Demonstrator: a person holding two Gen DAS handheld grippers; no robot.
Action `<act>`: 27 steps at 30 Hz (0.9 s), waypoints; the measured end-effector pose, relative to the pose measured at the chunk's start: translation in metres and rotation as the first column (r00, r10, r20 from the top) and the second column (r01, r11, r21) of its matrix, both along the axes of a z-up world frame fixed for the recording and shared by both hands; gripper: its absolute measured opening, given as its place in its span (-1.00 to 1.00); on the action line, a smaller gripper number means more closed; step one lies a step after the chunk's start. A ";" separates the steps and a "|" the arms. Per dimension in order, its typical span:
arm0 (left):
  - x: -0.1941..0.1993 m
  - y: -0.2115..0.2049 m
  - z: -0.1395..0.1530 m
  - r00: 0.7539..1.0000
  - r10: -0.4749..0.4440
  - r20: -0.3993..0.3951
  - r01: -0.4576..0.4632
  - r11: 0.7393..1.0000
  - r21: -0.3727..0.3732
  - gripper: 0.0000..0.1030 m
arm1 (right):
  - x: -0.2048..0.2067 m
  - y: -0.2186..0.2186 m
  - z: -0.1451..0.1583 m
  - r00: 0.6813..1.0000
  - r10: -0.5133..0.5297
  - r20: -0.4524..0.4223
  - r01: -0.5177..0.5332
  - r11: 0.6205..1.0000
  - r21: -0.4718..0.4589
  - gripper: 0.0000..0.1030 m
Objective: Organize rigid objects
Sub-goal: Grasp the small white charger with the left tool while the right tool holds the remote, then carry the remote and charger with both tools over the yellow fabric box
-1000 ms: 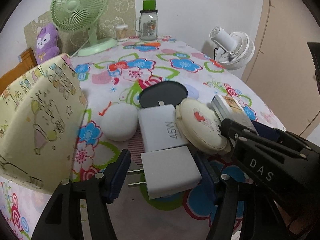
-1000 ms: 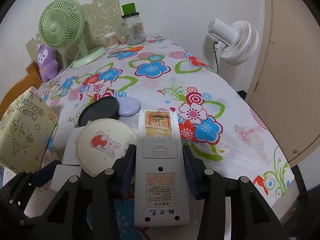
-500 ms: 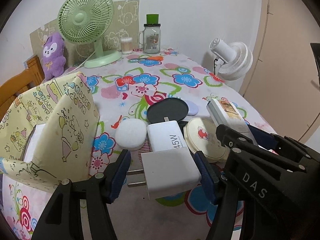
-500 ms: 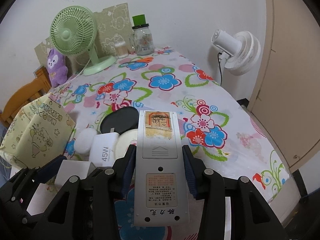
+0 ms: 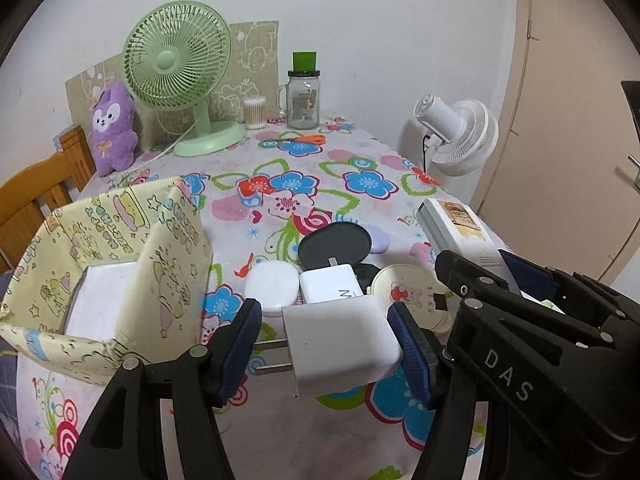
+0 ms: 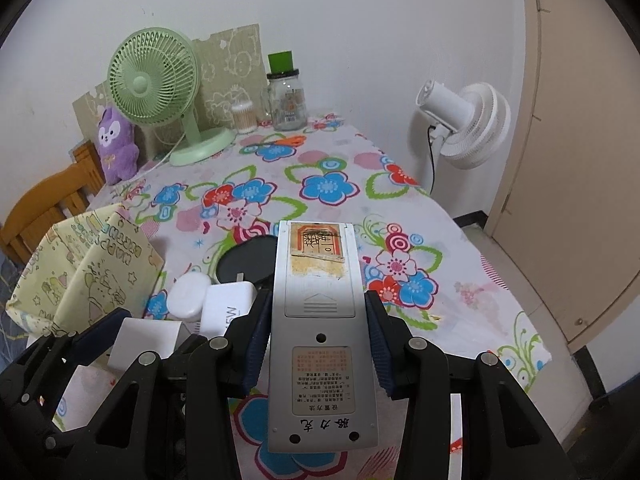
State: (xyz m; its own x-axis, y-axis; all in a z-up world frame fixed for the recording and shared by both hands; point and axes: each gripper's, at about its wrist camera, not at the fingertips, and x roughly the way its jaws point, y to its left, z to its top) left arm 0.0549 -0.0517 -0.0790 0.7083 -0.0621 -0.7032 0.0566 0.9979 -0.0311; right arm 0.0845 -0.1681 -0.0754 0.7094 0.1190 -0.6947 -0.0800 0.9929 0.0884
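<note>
Wooden chair [image 5: 36, 196] cut off at left edge

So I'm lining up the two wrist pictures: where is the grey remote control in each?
Left wrist: the grey remote control is at right, above the right gripper.
Right wrist: the remote is at centre, gripped in the jaws.
Shared landmark: the green fan at upper left.

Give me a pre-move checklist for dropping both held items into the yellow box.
1. Left tongs clamped on white plug adapter: ok.
2. Right tongs clamped on grey remote: ok.
3. Yellow box open on top: ok.
4. Free space in the box beside the white item inside: cannot tell.
5. Adapter lifted off the 45W charger: ok.
</note>
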 end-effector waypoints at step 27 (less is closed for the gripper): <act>0.003 0.025 0.045 0.999 -0.014 0.031 0.014 1.000 0.020 0.30 | -0.002 0.025 0.047 0.999 -0.005 0.044 0.005 1.000 -0.001 -0.06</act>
State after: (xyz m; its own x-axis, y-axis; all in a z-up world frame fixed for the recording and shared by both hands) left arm 0.0579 -0.0266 -0.0343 0.7293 -0.0587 -0.6817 0.0711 0.9974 -0.0098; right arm 0.0828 -0.1431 -0.0285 0.7398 0.1148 -0.6629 -0.0789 0.9933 0.0840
